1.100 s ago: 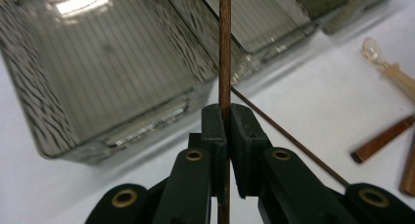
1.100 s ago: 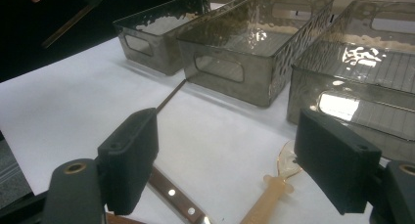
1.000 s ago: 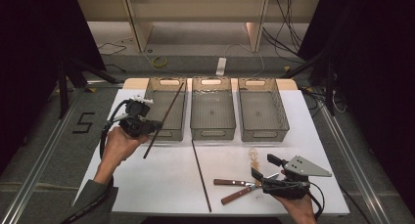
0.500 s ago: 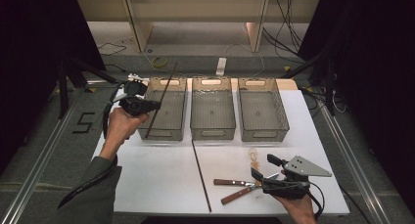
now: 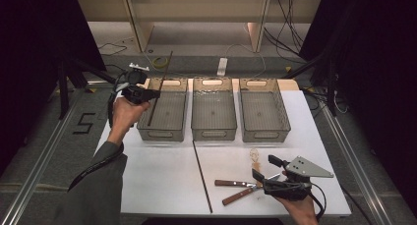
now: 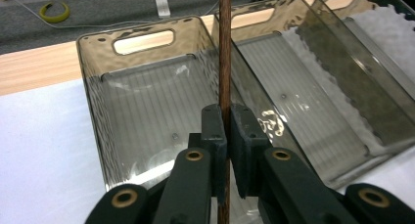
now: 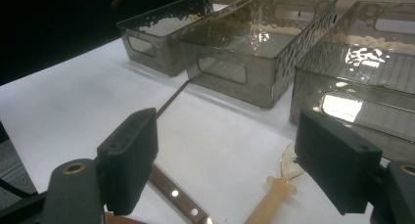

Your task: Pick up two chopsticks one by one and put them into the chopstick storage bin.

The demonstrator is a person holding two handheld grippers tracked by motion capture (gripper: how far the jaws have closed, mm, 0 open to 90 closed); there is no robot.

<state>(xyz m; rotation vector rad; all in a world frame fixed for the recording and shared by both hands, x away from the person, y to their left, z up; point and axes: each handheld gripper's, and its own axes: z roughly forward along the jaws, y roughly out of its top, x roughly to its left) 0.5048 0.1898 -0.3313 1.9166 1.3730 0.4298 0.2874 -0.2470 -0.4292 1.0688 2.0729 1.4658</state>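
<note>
1. The left tongs [image 5: 147,94] are clamped on a thin dark wooden stick [image 5: 160,87], held over the leftmost of three smoky translucent bins [image 5: 163,134] at the far side of the white surface [image 5: 162,181].
2. In the left gripper view, the stick [image 6: 224,48] runs upright between the two closed jaws, with the left bin's ribbed floor [image 6: 147,121] below and behind it.
3. The right tongs [image 5: 264,170] stand wide apart and hold nothing, low over the near right part of the surface.
4. Just beside them lie two wooden-handled knives [image 5: 236,183] and a pale translucent spoon [image 5: 254,156]; the right gripper view shows the spoon [image 7: 274,190] between the spread jaws.
5. A second dark stick [image 5: 202,176] lies flat on the surface, running from the middle bin [image 5: 213,131] toward the near edge.
</note>
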